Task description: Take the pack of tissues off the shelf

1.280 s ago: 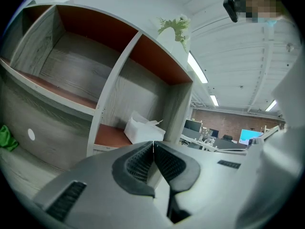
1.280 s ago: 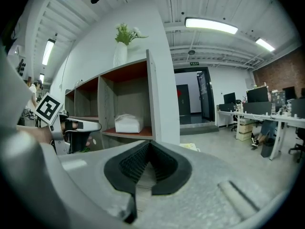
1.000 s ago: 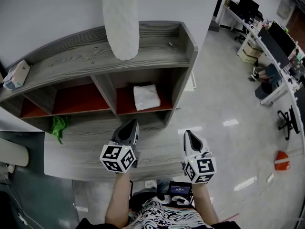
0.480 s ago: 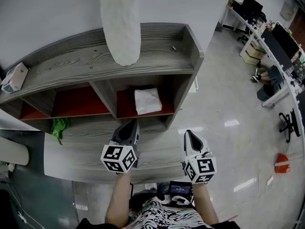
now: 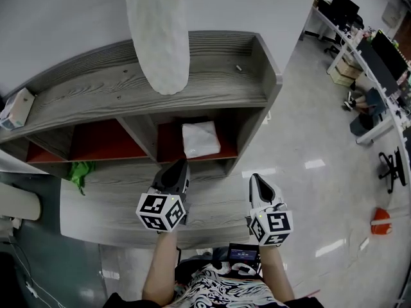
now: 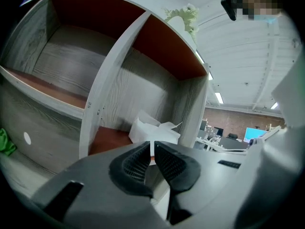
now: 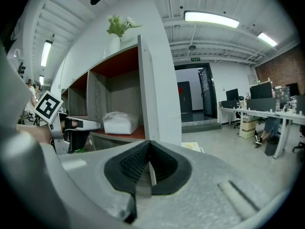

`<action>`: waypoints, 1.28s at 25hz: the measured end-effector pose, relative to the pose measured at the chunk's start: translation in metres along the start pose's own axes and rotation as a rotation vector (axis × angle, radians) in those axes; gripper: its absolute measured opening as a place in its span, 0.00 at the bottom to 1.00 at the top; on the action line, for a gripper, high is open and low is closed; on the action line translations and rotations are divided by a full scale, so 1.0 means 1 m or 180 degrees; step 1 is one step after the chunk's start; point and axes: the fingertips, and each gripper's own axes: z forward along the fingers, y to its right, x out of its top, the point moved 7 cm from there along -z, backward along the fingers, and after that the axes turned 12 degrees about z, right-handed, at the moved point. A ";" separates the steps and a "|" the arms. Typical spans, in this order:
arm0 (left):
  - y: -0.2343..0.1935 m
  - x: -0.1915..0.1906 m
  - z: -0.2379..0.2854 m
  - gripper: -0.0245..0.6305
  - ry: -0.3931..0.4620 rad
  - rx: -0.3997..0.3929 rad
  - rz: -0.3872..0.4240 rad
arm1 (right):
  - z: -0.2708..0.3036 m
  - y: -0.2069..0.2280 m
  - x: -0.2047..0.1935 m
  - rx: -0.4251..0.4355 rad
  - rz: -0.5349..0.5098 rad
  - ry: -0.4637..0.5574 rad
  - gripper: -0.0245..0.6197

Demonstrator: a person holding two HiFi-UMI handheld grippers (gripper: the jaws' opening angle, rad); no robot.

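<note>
Approach phase. Pack of tissues (image 5: 200,138) sits in the shelf (image 5: 103,95), right red bay, just beyond the left tool (image 5: 178,167). Left tool and right tool (image 5: 255,179) are both pressed together, empty. Next, I'd say: spread one and reach in.

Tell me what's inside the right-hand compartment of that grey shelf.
A white pack of tissues lies on its red floor; nothing else shows. The top board hides its rear from above.

Ahead of the fingers (image 5: 174,175) stands a grey wooden shelf (image 5: 212,76) with red inner boards, against a white wall (image 5: 64,31). Right of them, glossy pale floor (image 5: 308,127) reaches office desks (image 5: 357,56).
</note>
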 end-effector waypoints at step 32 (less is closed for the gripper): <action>-0.031 0.022 0.056 0.11 -0.0157 -0.0124 -0.0182 | 0.080 0.020 0.005 0.0004 0.0119 -0.0200 0.05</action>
